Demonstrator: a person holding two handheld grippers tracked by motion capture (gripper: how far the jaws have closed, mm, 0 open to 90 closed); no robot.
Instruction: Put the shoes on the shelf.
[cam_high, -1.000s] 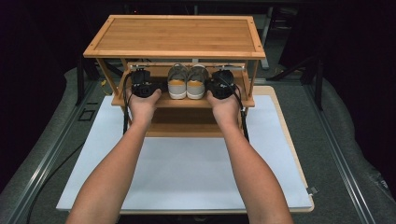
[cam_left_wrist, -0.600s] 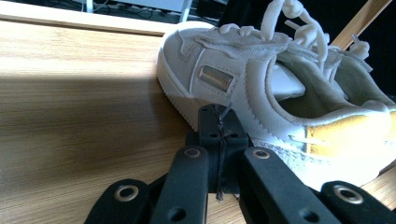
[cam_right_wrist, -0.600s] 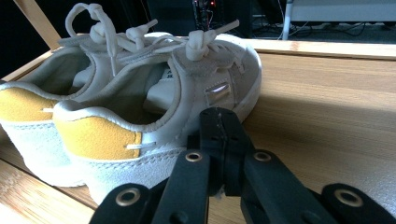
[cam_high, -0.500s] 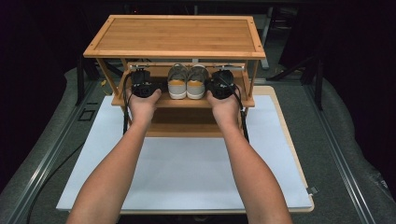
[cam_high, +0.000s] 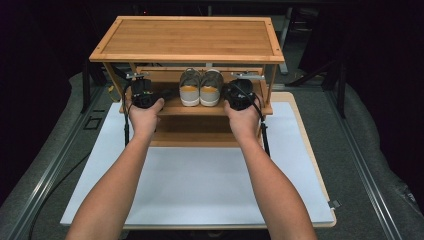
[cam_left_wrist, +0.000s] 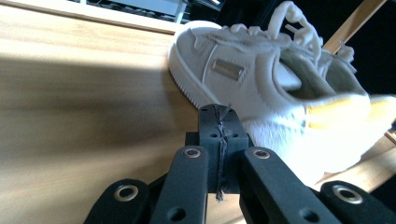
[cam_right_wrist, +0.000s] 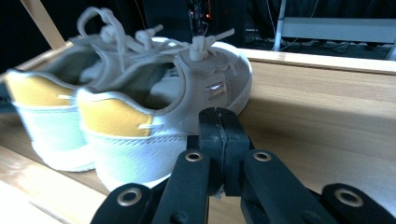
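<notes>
A pair of pale grey sneakers with yellow heel tabs (cam_high: 201, 87) stands side by side on the middle shelf of a wooden shoe rack (cam_high: 190, 37), heels toward me. My left gripper (cam_high: 145, 94) rests on that shelf just left of the pair, jaws pressed together with nothing in them. In the left gripper view its shut tips (cam_left_wrist: 219, 130) lie close beside the left sneaker (cam_left_wrist: 261, 88). My right gripper (cam_high: 239, 95) sits on the shelf to the right of the pair, shut and empty. Its tips (cam_right_wrist: 219, 135) are close to the right sneaker (cam_right_wrist: 154, 107).
The rack stands at the far end of a white mat (cam_high: 200, 175) on a wooden board. The rack's top shelf overhangs both grippers, and slanted side posts (cam_high: 272, 80) bound the shelf. Grey floor and rails run along both sides.
</notes>
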